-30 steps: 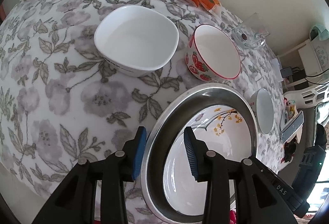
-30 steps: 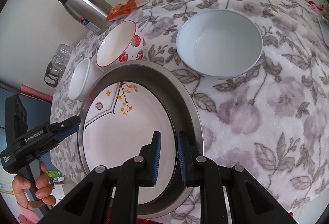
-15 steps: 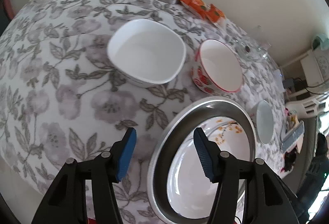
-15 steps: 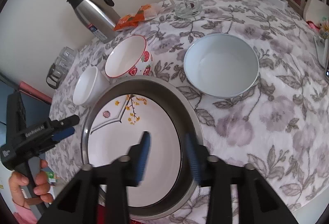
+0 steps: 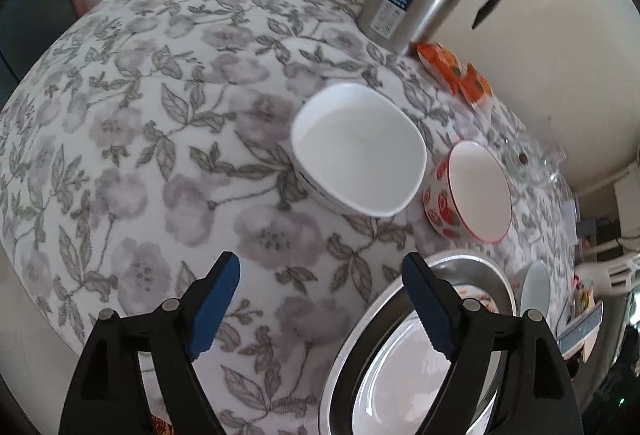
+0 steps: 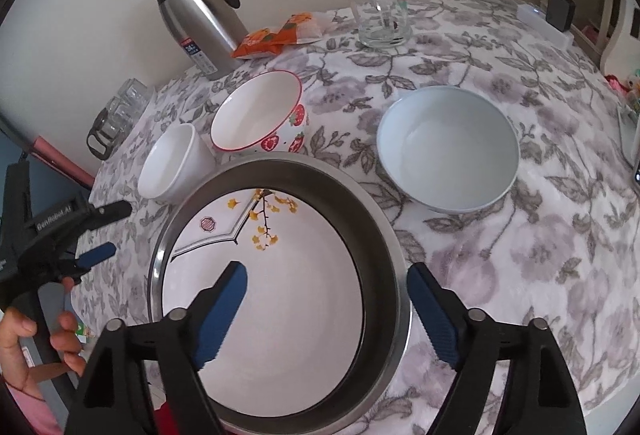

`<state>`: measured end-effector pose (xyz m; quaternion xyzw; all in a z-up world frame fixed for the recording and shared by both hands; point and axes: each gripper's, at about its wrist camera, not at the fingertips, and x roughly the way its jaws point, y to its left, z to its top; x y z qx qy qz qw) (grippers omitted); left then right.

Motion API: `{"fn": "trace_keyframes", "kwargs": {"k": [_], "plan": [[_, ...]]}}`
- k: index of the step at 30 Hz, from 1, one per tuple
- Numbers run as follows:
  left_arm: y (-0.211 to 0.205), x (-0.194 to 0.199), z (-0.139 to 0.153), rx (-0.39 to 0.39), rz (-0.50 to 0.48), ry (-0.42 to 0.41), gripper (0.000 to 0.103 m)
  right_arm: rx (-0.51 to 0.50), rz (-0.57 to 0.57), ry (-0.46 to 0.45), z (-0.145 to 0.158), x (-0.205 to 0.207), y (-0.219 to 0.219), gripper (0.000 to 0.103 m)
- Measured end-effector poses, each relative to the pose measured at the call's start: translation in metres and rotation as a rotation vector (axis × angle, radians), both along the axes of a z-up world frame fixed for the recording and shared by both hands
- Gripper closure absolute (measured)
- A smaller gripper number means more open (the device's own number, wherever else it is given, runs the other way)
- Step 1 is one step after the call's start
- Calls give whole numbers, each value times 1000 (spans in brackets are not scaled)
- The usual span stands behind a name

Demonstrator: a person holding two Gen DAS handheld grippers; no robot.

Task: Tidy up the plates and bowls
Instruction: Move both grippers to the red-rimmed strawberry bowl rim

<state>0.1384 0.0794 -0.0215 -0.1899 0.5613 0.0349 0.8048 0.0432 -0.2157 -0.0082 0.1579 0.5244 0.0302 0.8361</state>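
1. On the worktop with its grey floral cloth: a round stainless-steel pan with a white plate painted with yellow blossoms lying inside it.
2. Beyond the pan: a white bowl with red strawberries, just beside a small white rounded-square bowl; to the right, apart from both, a pale blue-white round bowl.
3. Along the wall: a steel thermos jug with black handle, orange snack packets, a clear glass mug.
4. Right hand-held gripper: jaws opening, spread wide astride the pan's near rim without pressing on it.
5. Left hand-held gripper: jaws opening, wide apart above cloth and pan edge, gripping nothing; carried by a hand.
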Motion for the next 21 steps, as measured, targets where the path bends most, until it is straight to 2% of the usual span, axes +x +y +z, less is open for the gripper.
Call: {"fn": "trace_keyframes", "kwargs": {"k": [2, 4, 8, 21], "plan": [[0, 1, 2, 1, 10, -20, 6, -4, 8, -10, 1, 0, 3, 6], [-1, 2, 5, 16, 15, -41, 6, -16, 11, -22, 3, 1, 5, 0], [-1, 4, 10, 56, 30, -73, 5, -36, 9, -43, 6, 3, 7, 0], [-17, 24, 38, 71, 30, -158, 5, -42, -49, -183, 38, 22, -2, 0]]}}
